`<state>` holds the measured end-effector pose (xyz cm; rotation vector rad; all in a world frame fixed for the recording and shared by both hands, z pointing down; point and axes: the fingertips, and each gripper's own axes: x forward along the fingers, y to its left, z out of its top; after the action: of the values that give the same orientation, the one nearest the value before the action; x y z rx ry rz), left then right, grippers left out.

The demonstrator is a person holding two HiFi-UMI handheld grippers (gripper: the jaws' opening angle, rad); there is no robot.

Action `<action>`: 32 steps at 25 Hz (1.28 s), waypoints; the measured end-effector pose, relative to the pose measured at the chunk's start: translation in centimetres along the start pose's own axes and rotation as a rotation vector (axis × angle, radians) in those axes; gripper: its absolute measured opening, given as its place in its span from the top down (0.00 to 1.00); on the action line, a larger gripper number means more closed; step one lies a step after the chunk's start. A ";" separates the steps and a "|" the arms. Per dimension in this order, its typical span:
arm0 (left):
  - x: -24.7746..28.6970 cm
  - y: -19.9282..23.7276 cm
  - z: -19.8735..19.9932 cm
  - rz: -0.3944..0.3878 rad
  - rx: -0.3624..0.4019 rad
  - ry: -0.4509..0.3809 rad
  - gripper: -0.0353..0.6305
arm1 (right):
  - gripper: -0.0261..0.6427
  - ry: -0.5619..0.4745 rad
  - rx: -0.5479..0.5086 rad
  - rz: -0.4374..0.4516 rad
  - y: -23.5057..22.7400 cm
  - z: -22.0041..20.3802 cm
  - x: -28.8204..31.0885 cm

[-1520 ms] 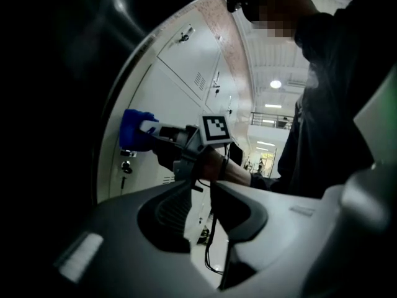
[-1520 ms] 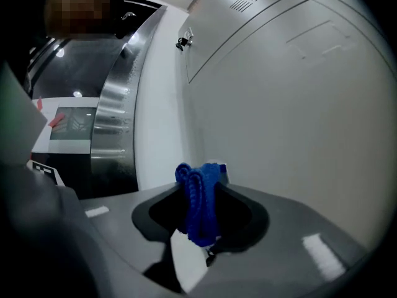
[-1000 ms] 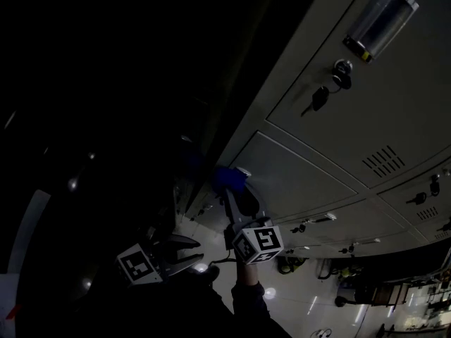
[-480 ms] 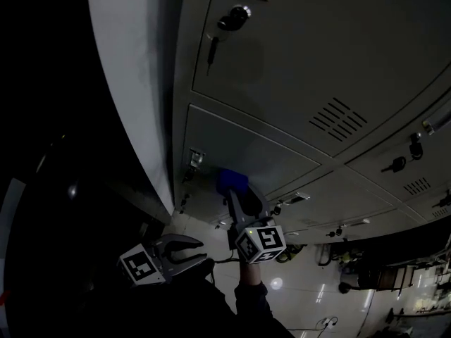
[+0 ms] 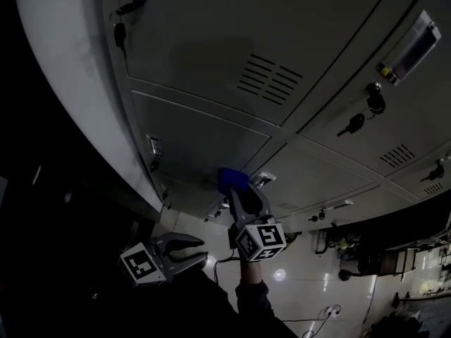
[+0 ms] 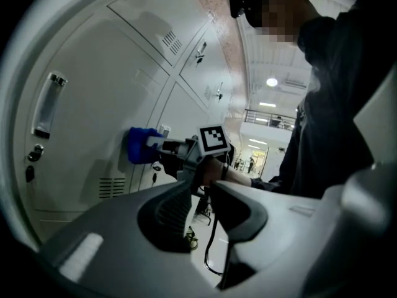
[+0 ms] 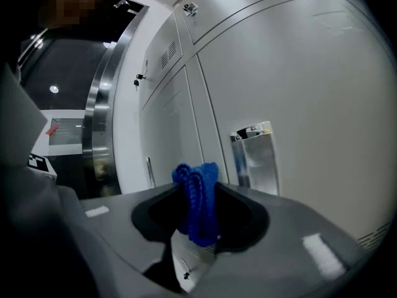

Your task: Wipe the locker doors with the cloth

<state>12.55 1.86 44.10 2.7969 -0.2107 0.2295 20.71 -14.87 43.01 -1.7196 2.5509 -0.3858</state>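
Gripping blue cloth point(image 5: 231, 179), right tongs point(image 7: 197, 194) hold it against locker door point(image 5: 204, 139).

A locker hall: rows of grey locker doors point(image 5: 204, 55) (keys point(image 5: 356, 124) hanging in them), glossy tiled floor point(image 5: 303, 287).

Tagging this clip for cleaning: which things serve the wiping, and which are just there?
Job: blue cloth, right gripper shut on it, locker door.
Just there: left gripper, open and empty; keys hanging in locks; label holder.
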 end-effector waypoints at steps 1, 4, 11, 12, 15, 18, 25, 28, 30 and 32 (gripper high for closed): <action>0.5 -0.4 0.0 -0.008 0.000 0.002 0.81 | 0.76 0.000 0.000 -0.004 -0.3 0.0 -0.4; 1.7 -1.3 -0.1 -0.029 -0.006 0.007 0.81 | 0.76 -0.001 0.007 -0.001 -0.6 -0.1 -1.4; 0.7 -1.2 -0.6 -0.031 -0.014 0.015 0.81 | 0.76 0.007 0.024 0.029 1.4 -1.1 -0.8; 0.2 -1.1 -0.6 -0.028 -0.014 0.016 0.81 | 0.76 0.008 0.026 0.038 2.1 -1.2 -0.4; -1.9 -0.3 -0.8 -0.008 0.000 0.025 0.81 | 0.76 0.013 0.027 0.069 4.6 -1.7 1.4; -4.7 0.8 -1.2 0.022 0.005 0.028 0.81 | 0.76 0.015 0.029 0.103 7.6 -2.1 3.6; -12.3 4.2 -1.9 0.098 0.001 0.007 0.81 | 0.76 0.031 0.016 0.166 14.5 -3.8 9.7; -15.2 5.5 -2.2 0.135 -0.007 -0.005 0.81 | 0.76 0.038 0.006 0.175 16.5 -4.2 12.1; -16.8 6.3 -2.4 0.158 -0.013 -0.011 0.81 | 0.76 0.045 0.007 0.180 17.4 -4.6 13.4; -18.0 6.9 -2.5 0.176 -0.013 -0.016 0.81 | 0.76 0.051 0.008 0.176 17.9 -5.0 14.5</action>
<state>-6.51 -1.66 45.34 2.7688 -0.4608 0.2456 -1.97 -20.95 45.26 -1.4857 2.7041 -0.4348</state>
